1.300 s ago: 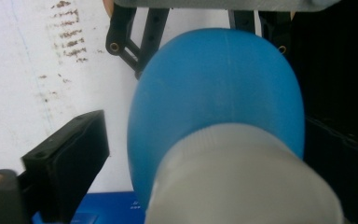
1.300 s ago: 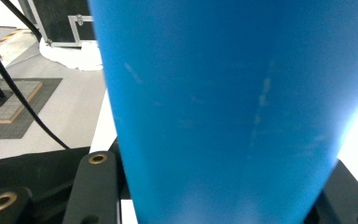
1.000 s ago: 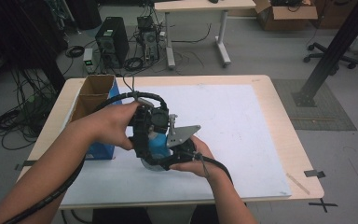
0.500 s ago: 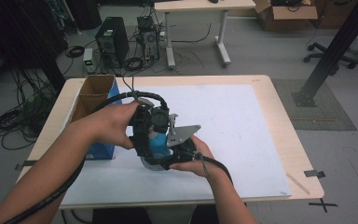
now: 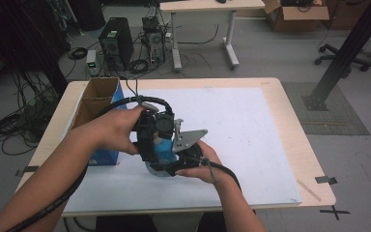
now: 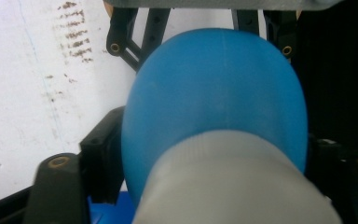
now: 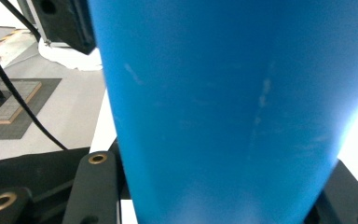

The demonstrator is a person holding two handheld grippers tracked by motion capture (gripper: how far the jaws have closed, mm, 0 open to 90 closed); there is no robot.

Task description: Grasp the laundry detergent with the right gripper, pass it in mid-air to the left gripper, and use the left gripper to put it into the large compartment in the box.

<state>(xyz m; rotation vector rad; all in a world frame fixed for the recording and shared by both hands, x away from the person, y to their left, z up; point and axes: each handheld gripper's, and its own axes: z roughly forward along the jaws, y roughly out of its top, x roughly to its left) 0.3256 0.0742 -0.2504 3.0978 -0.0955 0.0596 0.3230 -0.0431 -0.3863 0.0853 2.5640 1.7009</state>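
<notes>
Near the table's six o'clock edge, we see the left gripper (image 5: 150, 137), jaws just closing, seemingly pinching a blue bottle's (image 6: 214, 98) white cap (image 6: 228, 182); the right gripper (image 5: 186, 159) clamps its body. Axis unclear; no readable writing.

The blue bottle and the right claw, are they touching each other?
Touching. In the right gripper view the blue bottle stands between the black jaws of the right claw, and both jaws press against its sides at the bottom.
</notes>
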